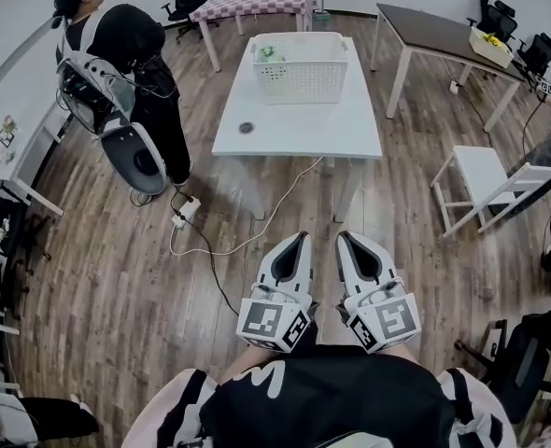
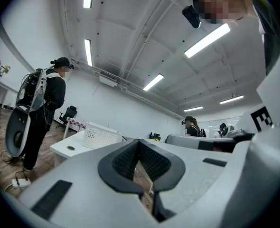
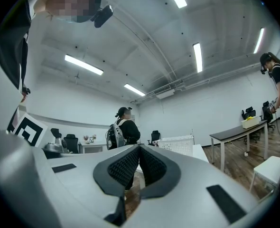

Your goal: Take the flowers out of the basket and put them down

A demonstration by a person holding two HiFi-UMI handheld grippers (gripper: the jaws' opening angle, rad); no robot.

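A white lattice basket [image 1: 299, 68] stands at the far end of a white table [image 1: 299, 124]. Something pale green, probably the flowers [image 1: 266, 52], shows in its far left corner. My left gripper [image 1: 303, 237] and right gripper [image 1: 343, 237] hang side by side near my body, over the wooden floor and well short of the table. Both are shut with nothing between their jaws. The left gripper view has the basket [image 2: 101, 136] small beyond the shut left gripper [image 2: 139, 142]. In the right gripper view the basket [image 3: 178, 145] sits just right of the shut right gripper [image 3: 139, 147].
A person [image 1: 126, 54] with backpack gear stands left of the table. A power strip [image 1: 184, 211] and its cable lie on the floor between me and the table. A white chair [image 1: 486, 185] and a dark desk [image 1: 444, 31] are on the right. A small dark disc [image 1: 247, 128] lies on the table.
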